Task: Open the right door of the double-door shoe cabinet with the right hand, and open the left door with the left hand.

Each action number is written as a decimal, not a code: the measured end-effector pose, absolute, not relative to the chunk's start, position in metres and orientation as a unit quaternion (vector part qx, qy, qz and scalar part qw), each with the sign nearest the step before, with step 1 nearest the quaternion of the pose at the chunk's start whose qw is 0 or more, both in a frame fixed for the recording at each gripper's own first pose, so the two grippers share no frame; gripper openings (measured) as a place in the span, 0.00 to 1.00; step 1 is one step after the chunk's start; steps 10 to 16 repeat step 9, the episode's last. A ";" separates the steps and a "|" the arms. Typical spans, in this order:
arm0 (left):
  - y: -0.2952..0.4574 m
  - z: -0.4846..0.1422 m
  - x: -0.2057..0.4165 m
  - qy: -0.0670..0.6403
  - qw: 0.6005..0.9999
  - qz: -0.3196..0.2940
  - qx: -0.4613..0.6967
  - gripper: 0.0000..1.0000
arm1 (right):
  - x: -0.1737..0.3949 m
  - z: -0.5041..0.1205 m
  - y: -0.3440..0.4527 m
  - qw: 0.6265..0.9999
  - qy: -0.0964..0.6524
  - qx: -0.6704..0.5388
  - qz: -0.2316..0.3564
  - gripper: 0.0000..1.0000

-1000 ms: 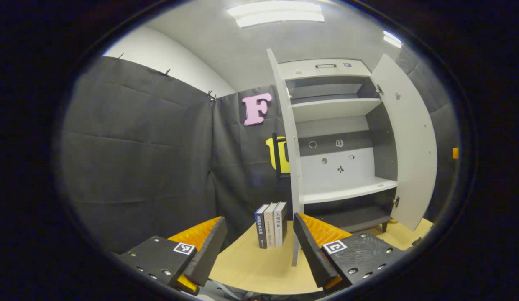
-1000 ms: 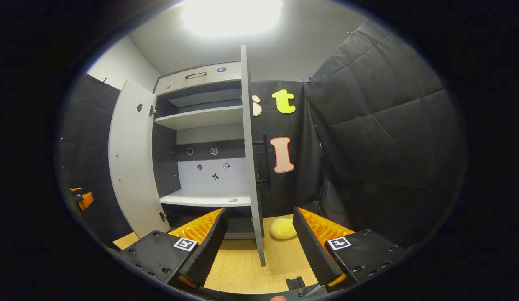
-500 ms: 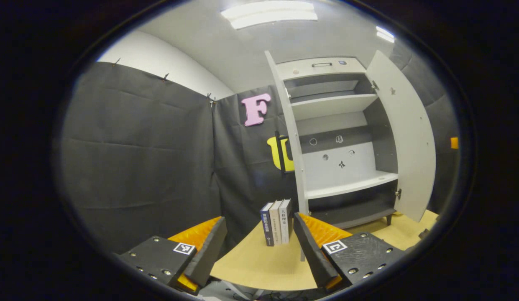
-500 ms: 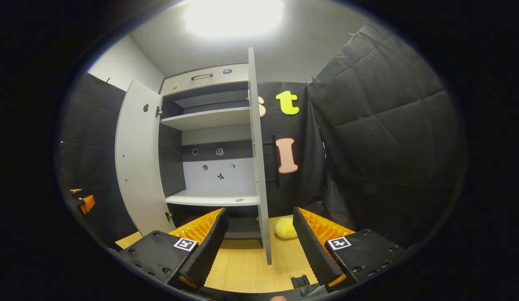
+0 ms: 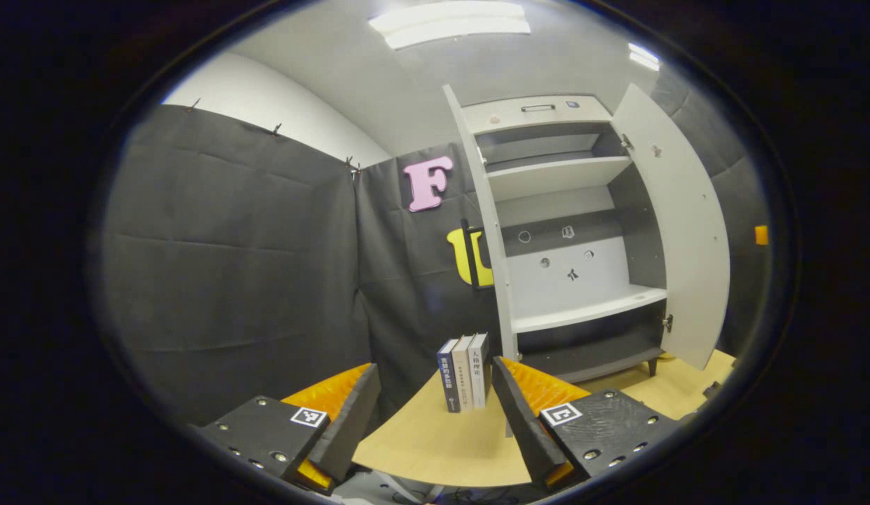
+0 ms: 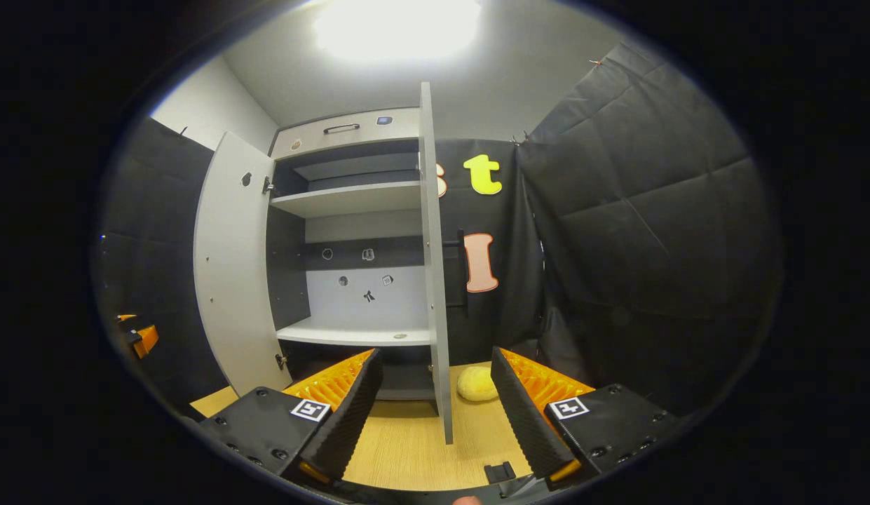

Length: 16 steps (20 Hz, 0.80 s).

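Grey board panels, both doors of the shoe cabinet (image 6: 350, 231) stand swung wide, so the task looks done. Ahead of the right gripper (image 6: 437, 414), whose jaws are spread and empty, the right door (image 6: 435, 280) shows edge-on between its fingers, not touching. The left gripper (image 5: 435, 414), likewise spread and empty, has the left door (image 5: 496, 280) edge-on just beyond its right finger. Such panels likely swing light and stiff on hinges; the black handle (image 6: 463, 266) offers the surest hold
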<state>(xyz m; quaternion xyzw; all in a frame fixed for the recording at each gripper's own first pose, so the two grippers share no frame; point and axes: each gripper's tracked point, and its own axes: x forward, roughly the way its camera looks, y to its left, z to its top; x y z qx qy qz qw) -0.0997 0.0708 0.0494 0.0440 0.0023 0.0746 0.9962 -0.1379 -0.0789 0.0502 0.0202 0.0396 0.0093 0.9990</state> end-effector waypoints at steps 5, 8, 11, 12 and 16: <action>0.073 0.048 -0.103 0.004 0.996 0.076 0.042 0.94 | -0.139 0.050 -0.079 0.999 0.037 0.020 0.009 0.97; 0.073 0.046 -0.106 0.007 0.996 0.078 0.040 0.94 | -0.139 0.050 -0.078 0.999 0.036 0.018 0.006 0.97; 0.074 0.046 -0.106 0.006 0.996 0.078 0.041 0.94 | -0.139 0.050 -0.078 0.999 0.035 0.018 0.005 0.97; 0.074 0.046 -0.106 0.006 0.996 0.078 0.041 0.94 | -0.139 0.050 -0.078 0.999 0.035 0.018 0.005 0.97; 0.074 0.046 -0.106 0.006 0.996 0.078 0.041 0.94 | -0.139 0.050 -0.078 0.999 0.035 0.018 0.005 0.97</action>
